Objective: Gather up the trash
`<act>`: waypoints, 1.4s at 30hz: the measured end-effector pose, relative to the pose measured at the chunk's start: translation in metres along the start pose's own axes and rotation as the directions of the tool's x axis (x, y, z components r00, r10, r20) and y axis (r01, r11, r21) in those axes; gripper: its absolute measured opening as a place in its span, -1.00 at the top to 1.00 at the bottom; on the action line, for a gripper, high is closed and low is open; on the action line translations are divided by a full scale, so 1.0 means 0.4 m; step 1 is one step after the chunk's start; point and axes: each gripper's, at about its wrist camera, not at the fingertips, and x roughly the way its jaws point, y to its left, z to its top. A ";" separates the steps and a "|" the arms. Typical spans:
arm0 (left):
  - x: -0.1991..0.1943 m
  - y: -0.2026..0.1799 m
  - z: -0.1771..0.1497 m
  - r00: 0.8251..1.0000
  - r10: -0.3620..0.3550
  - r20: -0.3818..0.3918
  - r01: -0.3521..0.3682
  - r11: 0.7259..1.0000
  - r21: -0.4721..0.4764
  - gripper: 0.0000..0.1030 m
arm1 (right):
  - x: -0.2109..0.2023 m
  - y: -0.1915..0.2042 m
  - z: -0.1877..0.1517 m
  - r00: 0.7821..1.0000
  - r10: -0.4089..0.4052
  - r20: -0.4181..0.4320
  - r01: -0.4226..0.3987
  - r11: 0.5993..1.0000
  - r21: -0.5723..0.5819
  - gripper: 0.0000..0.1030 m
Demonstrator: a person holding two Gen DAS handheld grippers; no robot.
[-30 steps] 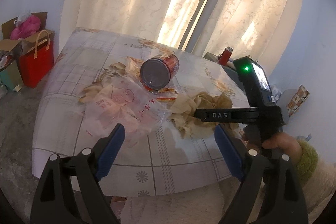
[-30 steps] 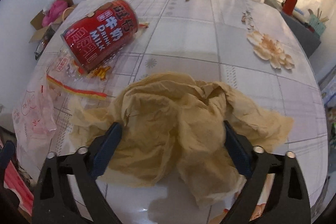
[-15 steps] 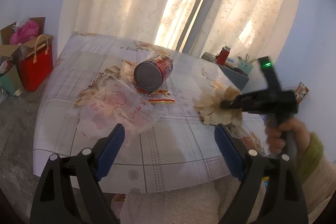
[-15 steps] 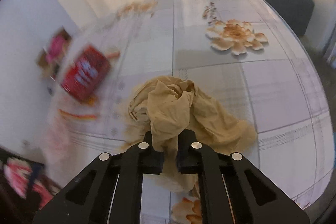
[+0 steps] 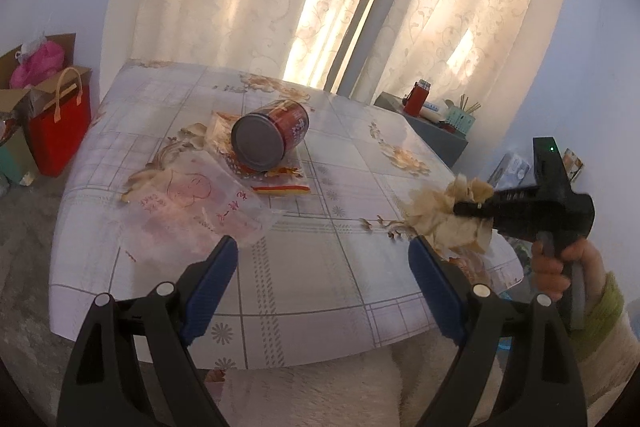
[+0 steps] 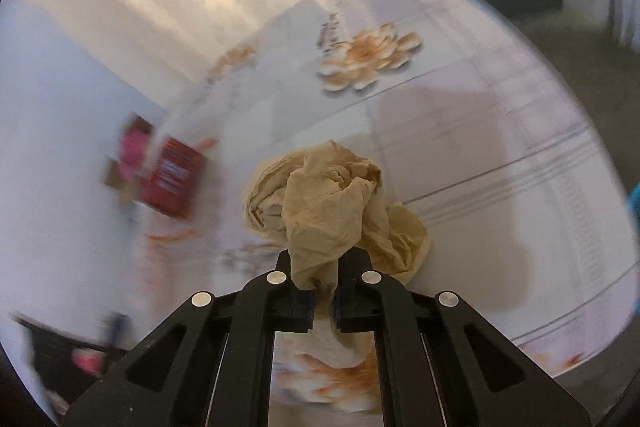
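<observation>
While the table (image 5: 320,267) spreads out ahead of and below the left gripper (image 5: 322,281), most of what is left to collect lies ahead of that tool and to its left, and this is the relation the coming move turns on. The clear plastic bag (image 5: 196,203) with red print is the nearest piece: it lies flat just beyond the left jaw's blue pad, its near corner close to the pad but apart from it. Farther along the same line lies the red can (image 5: 268,137), tipped on its side, its silver end turned back towards the left gripper, so its long axis runs away from the tool and slightly rightwards. It rests on a clear wrapper (image 5: 280,183) with a red and yellow strip.

The left gripper is spread wide with nothing between its jaws. It is plainly the nearer tool to the bag and the can, and the can's axis means the jaws would probably have to close across its round sides, not its ends.

The right gripper (image 6: 323,301) is off to the right of the left one, at the table's right edge, in a hand (image 5: 554,265) with a green cuff. Its jaws are clamped on the crumpled tan paper (image 6: 324,207), which bunches up beyond the fingertips and appears lifted off the tabletop. Being loaded and well apart from the can, that tool is likely bound for a bin, which no view shows.
</observation>
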 end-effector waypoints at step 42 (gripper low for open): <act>0.027 -0.054 0.003 0.999 -0.008 -0.048 0.011 0.998 0.063 -0.65 | 0.072 0.196 -0.098 0.997 -0.071 0.008 0.060 0.770 -0.635 -0.71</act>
